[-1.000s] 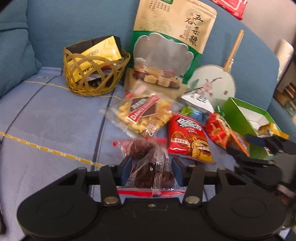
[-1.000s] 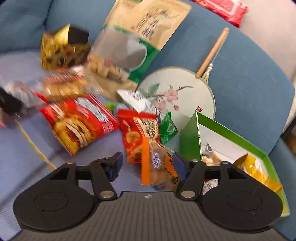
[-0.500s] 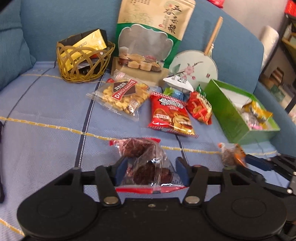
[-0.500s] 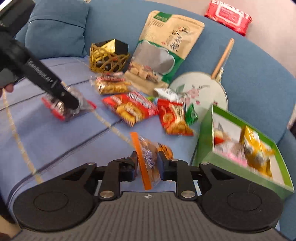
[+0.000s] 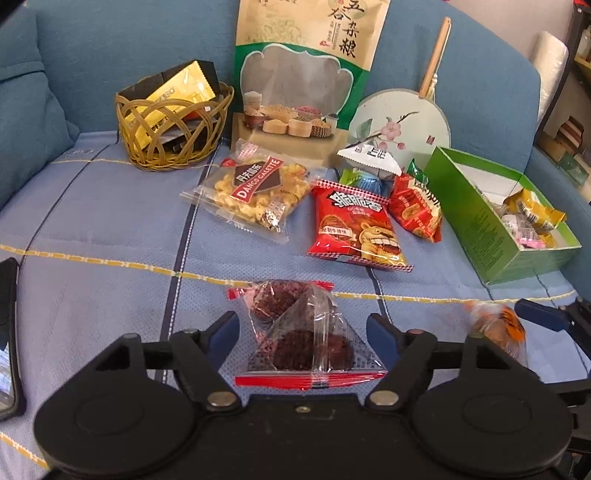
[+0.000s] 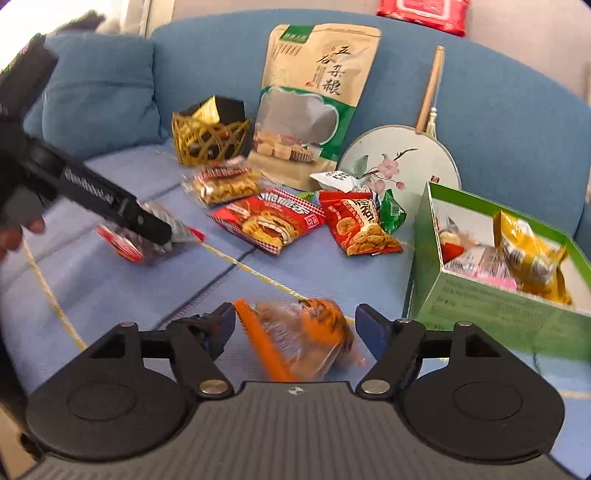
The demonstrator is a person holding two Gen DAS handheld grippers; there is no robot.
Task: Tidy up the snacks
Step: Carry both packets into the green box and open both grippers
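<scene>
My left gripper (image 5: 303, 328) is open around a clear red-edged packet of dark cakes (image 5: 299, 332) that lies on the blue sofa seat. My right gripper (image 6: 295, 321) is open around a clear orange-edged snack packet (image 6: 303, 338) on the seat; this packet also shows in the left wrist view (image 5: 495, 328). Loose snacks lie further back: a Danco Galette biscuit bag (image 5: 251, 192), a red chip bag (image 5: 354, 229) and a smaller red bag (image 5: 417, 206). A green box (image 5: 476, 218) at the right holds several snacks. A wicker basket (image 5: 173, 129) holds a gold packet.
A tall beige grain pouch (image 5: 306, 74) and a round painted fan (image 5: 399, 125) lean on the sofa back. A blue cushion (image 6: 96, 92) sits at the left. A phone (image 5: 7, 339) lies at the left edge. A red pack (image 6: 424, 14) rests on top of the sofa back.
Both grippers have opened: the left let go of the dark cake packet, the right let go of the orange-edged packet. Both packets now lie on the seat. Both grippers pulled back.
</scene>
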